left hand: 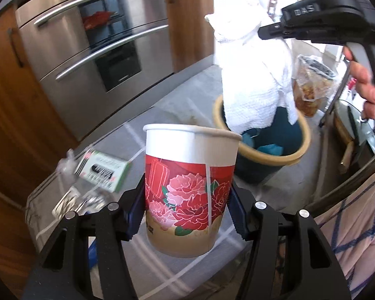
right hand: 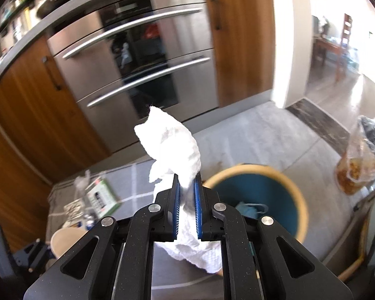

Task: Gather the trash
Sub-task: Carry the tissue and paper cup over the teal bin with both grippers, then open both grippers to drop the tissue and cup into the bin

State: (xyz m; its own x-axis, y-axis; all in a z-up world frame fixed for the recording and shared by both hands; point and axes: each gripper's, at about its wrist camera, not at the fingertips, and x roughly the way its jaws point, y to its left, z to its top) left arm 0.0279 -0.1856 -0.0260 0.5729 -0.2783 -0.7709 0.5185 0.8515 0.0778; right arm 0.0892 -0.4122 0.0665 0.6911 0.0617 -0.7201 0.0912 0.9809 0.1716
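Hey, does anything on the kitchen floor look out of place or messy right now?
Yes. A green and white carton lies tipped on the grey rug beside crumpled clear plastic, left of the blue bin. A clear bag of brownish stuff sits right of the bin. No spill shows.

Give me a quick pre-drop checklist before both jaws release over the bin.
1. Left gripper holds the paper cup upright between its pads: ok.
2. Right gripper pinches the white paper towel firmly: ok.
3. Bin mouth open, with room inside; only some blue items at the bottom: ok.
4. Towel hangs over the bin's opening, seen from the left wrist view: ok.
5. Cup over the bin's opening: not ok; it appears short of the near rim.
6. Cup empty: cannot tell; its inside is hidden.
7. Trash left on the floor, a green box and clear wrappers: not ok, not yet collected.
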